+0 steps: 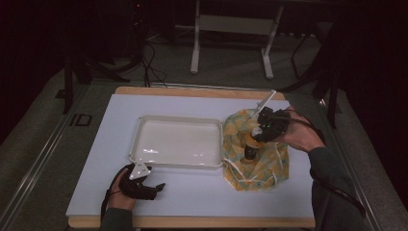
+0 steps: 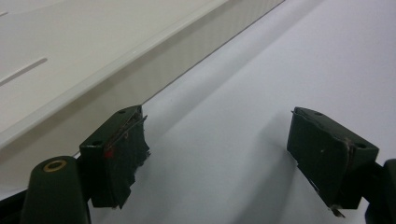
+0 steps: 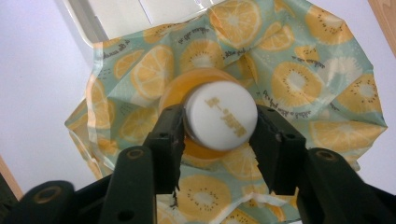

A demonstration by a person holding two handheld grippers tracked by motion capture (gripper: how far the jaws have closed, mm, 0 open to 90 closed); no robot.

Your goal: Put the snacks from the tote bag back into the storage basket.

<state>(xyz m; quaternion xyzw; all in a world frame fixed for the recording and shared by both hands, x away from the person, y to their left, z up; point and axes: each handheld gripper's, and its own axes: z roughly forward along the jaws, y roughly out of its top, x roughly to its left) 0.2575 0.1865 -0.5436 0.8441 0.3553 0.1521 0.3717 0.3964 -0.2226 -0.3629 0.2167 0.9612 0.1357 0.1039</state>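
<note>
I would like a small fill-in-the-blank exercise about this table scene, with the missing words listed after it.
1. The right tongs are closed around the white ____ of the bottle.
2. The bottle stands on a cloth bag printed with slices of ____.
3. The white tray beside the bag holds ____.
4. The left tongs rest with their jaws ____, near the tray's wall.

Missing words: cap; fruit; nothing; open
</note>
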